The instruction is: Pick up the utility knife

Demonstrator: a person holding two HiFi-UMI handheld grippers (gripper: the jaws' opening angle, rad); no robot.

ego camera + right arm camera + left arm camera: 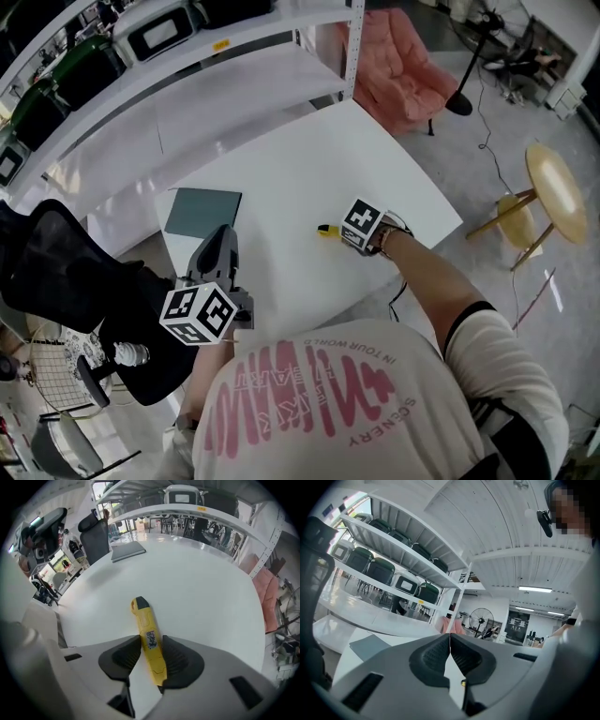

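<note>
A yellow utility knife (149, 637) with a dark tip lies flat on the white table (197, 588), pointing away from me. My right gripper (151, 652) points steeply down over it, with one dark pad pressing on each side of the knife's body. From the head view only the knife's yellow end (324, 229) shows beside the right gripper (339, 232). My left gripper (223, 234) hovers at the table's near left edge. Its pads (436, 656) meet in a thin line with nothing between them, and it points about level.
A grey-green pad (202, 212) lies on the table's left part, just beyond the left gripper. A black office chair (66, 272) stands at the left. White shelving with dark bins (141, 56) runs behind the table. A pink armchair (398, 66) and a round wooden side table (555, 192) stand to the right.
</note>
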